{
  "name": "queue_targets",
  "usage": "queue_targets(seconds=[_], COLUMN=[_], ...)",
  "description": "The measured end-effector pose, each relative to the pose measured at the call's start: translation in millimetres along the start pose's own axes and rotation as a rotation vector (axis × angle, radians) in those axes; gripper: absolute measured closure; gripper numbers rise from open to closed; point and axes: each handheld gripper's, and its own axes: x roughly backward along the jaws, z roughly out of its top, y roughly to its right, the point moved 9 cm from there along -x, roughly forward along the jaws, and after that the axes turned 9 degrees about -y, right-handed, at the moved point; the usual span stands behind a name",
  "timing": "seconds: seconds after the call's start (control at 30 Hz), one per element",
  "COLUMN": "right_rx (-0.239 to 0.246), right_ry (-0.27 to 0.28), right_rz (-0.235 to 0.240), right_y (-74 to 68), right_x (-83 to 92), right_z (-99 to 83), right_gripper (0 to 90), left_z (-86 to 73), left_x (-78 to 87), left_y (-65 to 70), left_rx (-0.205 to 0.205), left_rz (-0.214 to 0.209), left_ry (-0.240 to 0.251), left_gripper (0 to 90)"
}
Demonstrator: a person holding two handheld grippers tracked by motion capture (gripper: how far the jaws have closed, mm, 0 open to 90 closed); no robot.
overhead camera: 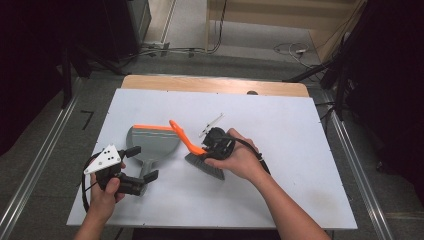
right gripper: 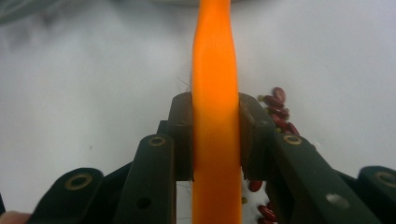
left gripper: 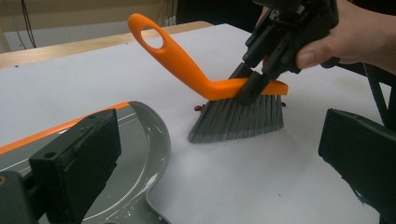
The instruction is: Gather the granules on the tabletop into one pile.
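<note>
At frame centre, the brush [overhead camera: 200,152] is clamped by its orange back in the right gripper [overhead camera: 216,142], bristles down beside red beans [right gripper: 278,114], presumably for sweeping toward the dustpan [overhead camera: 152,141]. The left gripper [overhead camera: 137,167], lower left, is held wide, apparently straddling the dustpan's handle.

We count one brush [overhead camera: 197,150] near the middle of the high view — orange handle, grey bristles — and one grey dustpan [overhead camera: 150,142] with an orange lip just left of it. There are two grippers: the left gripper [overhead camera: 141,162] at lower left, the right gripper [overhead camera: 212,146] at centre. One white counter [overhead camera: 300,150] carries it all. In the right gripper view, right of centre, lies one cluster of small dark red beans [right gripper: 279,114] — too overlapped for us to number exactly.
</note>
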Motion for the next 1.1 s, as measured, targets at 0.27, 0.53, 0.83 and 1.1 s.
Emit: queue_targets(seconds=[0.27,0.53,0.83,1.1], right_rx=[-0.218,-0.413,-0.505,-0.554], right_ry=[0.079,0.144,0.191,0.208], right_rz=[-0.026,-0.058,-0.105,-0.130], right_y=[27.1,53.0,62.3,70.1], right_x=[-0.7,6.7,14.5,20.5], right_z=[-1.4,-23.1,-44.4,-58.6], right_gripper=[68.9,68.8,68.6,68.5], left_z=[0.1,-0.9,-1.3,-1.2], left_x=[-1.5,-2.6,-4.1,-4.4], left_y=[1.5,2.0,2.7,3.6], left_rx=[-0.002,-0.006,-0.004,-0.008], left_rz=[-0.001,-0.002,-0.002,-0.004], left_ry=[-0.005,-0.010,-0.016,-0.017], left_gripper=[0.0,0.0,0.0,0.0])
